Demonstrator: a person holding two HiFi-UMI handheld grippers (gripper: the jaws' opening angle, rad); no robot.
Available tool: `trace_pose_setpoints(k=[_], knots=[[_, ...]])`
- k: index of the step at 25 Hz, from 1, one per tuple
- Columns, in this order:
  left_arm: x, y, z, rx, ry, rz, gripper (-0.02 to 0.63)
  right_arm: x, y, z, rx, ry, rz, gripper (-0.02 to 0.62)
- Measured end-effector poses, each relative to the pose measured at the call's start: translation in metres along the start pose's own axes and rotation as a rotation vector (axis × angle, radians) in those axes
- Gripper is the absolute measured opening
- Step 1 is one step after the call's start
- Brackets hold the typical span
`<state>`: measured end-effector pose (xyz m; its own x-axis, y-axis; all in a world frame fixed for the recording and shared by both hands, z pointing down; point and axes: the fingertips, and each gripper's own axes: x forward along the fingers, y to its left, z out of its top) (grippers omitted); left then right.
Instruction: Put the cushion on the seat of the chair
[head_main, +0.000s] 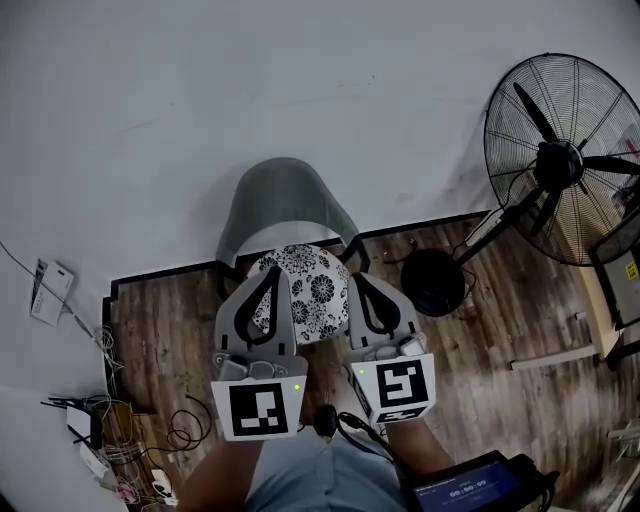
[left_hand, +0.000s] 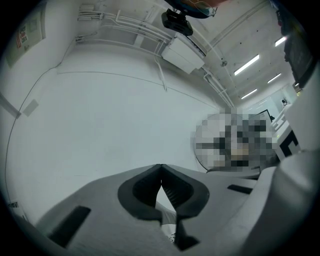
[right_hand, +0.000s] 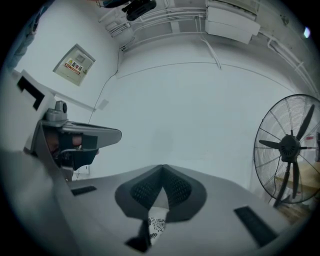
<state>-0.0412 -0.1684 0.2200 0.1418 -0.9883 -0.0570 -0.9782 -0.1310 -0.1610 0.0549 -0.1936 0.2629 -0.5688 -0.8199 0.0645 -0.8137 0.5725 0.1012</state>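
Observation:
A round cushion (head_main: 315, 290) with a black-and-white flower print lies on the seat of a grey chair (head_main: 285, 200) that stands against the white wall. My left gripper (head_main: 272, 268) hovers over the cushion's left edge, fingertips together and nothing between them. Over the cushion's right edge my right gripper (head_main: 357, 277) is shut too, and empty. Both point level toward the wall. In the left gripper view the left gripper (left_hand: 160, 166) shows its jaws meeting at the tips. In the right gripper view the right gripper (right_hand: 162, 166) looks the same, with a patch of the cushion (right_hand: 156, 226) showing below.
A large pedestal fan (head_main: 565, 150) stands to the right of the chair, its round base (head_main: 432, 282) close to the chair's legs. Cables and small devices (head_main: 110, 430) lie on the wooden floor at the left. A screen (head_main: 470, 490) sits at my lower right.

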Motion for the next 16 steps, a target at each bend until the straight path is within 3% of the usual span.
trace_pose_setpoints(k=[16], knots=[[0.0022,-0.0012,-0.0007,0.017,0.003,-0.009,0.009,0.0004,-0.0013,-0.0027,0.005,0.004,-0.004,0.003]])
